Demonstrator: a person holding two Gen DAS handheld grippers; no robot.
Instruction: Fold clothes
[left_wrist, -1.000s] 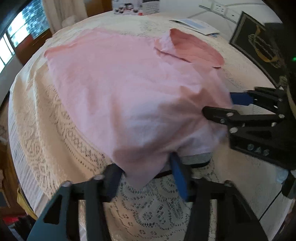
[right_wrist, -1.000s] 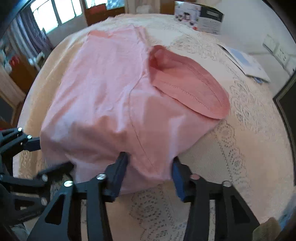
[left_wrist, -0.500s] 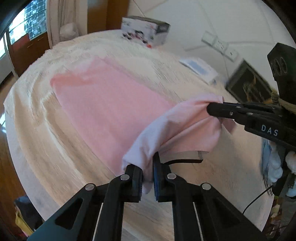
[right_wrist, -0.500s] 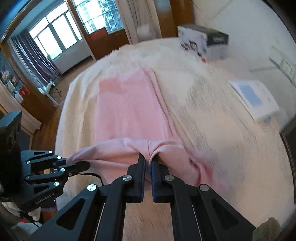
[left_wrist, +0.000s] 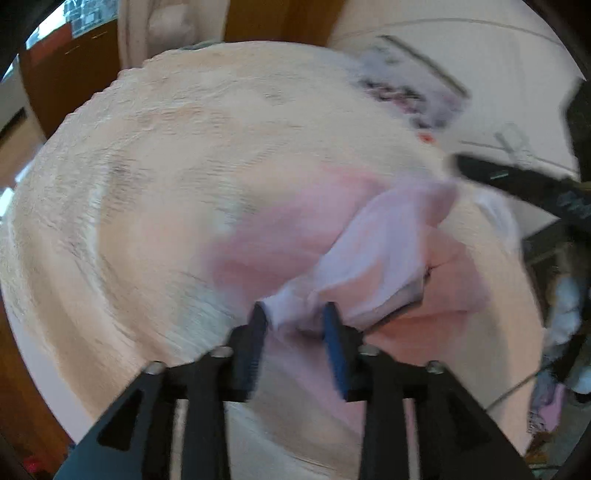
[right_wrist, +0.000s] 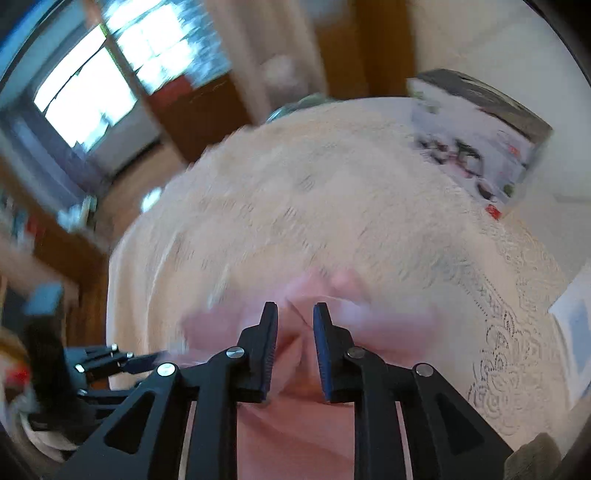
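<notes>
lace tablecloth (right_wrist: 509, 354) | printed box (right_wrist: 476, 155) | window (right_wrist: 88, 92) | paper (right_wrist: 576, 325)

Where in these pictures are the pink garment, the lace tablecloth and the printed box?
pink garment (left_wrist: 280, 236): left wrist view, on its flat middle.
lace tablecloth (right_wrist: 517, 332): right wrist view, on the lace pattern near the right edge.
printed box (right_wrist: 476, 155): right wrist view, on its printed front face.

Garment (left_wrist: 295, 236) on tablecloth (left_wrist: 147, 177), folded edge between both hand-held grippers; box (right_wrist: 476, 147) behind, far edge.
</notes>
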